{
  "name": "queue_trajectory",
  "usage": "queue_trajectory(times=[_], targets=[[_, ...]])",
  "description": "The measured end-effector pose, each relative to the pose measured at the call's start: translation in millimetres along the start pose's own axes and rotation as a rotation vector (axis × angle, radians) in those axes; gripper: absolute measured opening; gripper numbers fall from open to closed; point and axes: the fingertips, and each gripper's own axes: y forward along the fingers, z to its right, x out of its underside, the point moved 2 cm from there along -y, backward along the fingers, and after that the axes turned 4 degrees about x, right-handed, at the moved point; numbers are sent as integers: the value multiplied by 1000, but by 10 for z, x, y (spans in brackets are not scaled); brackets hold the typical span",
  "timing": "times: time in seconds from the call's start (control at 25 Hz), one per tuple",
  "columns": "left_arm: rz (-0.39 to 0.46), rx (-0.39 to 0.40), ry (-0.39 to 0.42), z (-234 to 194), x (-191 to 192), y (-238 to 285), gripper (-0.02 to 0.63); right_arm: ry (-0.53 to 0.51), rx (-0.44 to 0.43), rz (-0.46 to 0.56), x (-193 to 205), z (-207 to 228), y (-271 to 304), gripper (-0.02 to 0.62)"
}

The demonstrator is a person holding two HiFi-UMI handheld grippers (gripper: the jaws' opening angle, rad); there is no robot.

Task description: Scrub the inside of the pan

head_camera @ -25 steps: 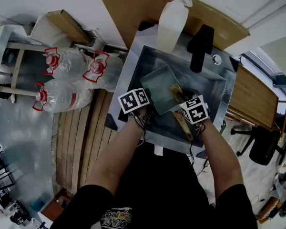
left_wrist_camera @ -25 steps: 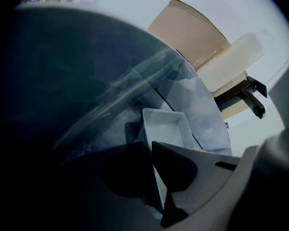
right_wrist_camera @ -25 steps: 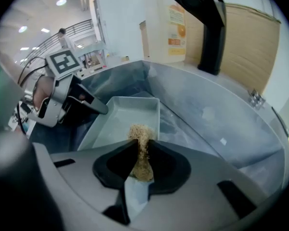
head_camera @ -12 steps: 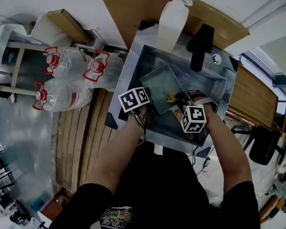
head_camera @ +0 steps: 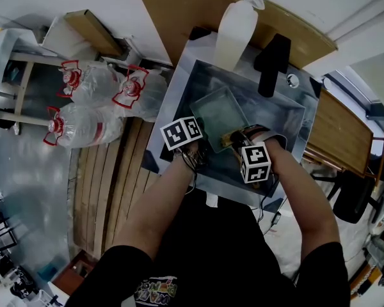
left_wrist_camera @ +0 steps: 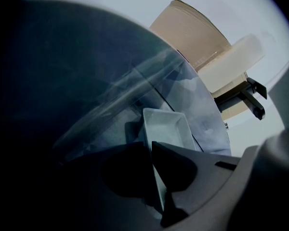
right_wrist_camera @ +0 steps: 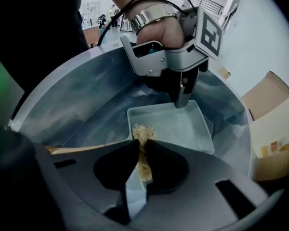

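The rectangular pan (head_camera: 219, 115) sits open side up in the sink (head_camera: 285, 117), its long axis slanting across the basin. The left tongs (left_wrist_camera: 149, 144) clamp its near rim. The right tongs (right_wrist_camera: 140, 143) pinch a wooden brush (right_wrist_camera: 142, 130), bristles at the pan's corner.

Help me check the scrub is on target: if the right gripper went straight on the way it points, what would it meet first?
Most likely the pan: the right gripper, shut on the brush, points at its floor near the closer rim, bristles leading. Whether they already touch is unclear.
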Motion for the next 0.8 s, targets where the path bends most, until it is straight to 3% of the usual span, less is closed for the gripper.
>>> queue_trajectory(times=[0.24,0.8], targets=[[-1,5,-7,1,1,-3,61,-15,-29,46,-291,-82,70,57],[-4,11,-13,4,8,1,61,36,-6,50,-275,-31,114,55]])
